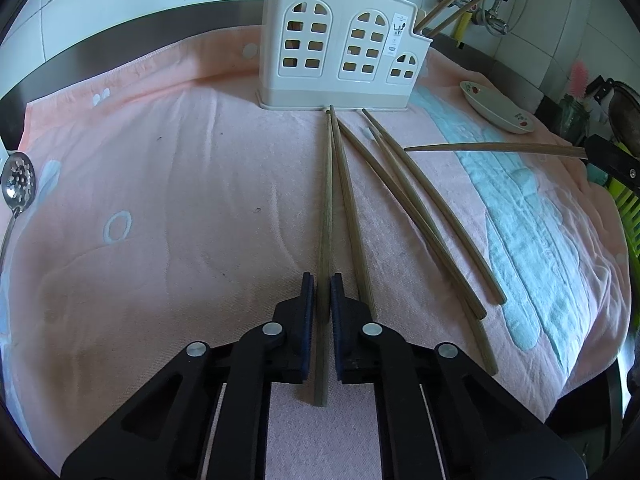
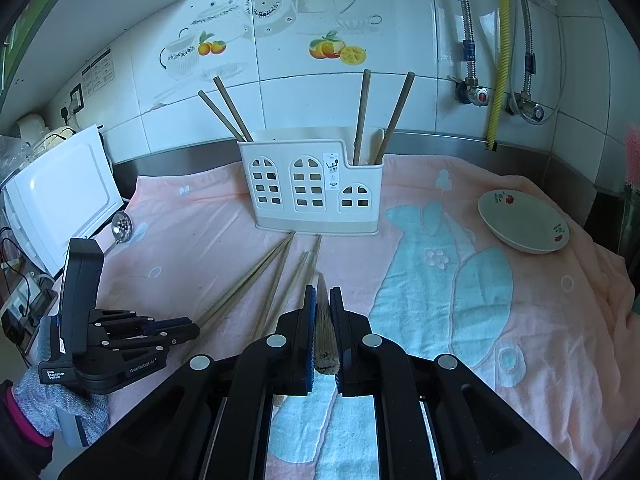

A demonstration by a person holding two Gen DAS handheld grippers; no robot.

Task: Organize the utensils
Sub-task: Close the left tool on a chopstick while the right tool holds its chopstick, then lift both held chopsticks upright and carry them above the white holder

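Observation:
A white utensil holder (image 1: 340,48) with arched windows stands at the back of a pink towel (image 1: 160,200); it also shows in the right wrist view (image 2: 312,188), with chopsticks upright in it. Several wooden chopsticks (image 1: 420,208) lie on the towel in front of it. My left gripper (image 1: 322,280) is low on the towel, shut on one chopstick (image 1: 326,200) that points at the holder. My right gripper (image 2: 322,294) is shut on another chopstick (image 2: 325,332), held above the towel. That chopstick also shows in the left wrist view (image 1: 500,147). The left gripper shows in the right wrist view (image 2: 192,326).
A small white dish (image 2: 524,220) with a red flower print sits on the towel at the right. A slotted metal spoon (image 1: 18,184) lies at the towel's left edge. A white appliance (image 2: 60,196) stands at the left. Tiled wall and pipes (image 2: 500,60) are behind.

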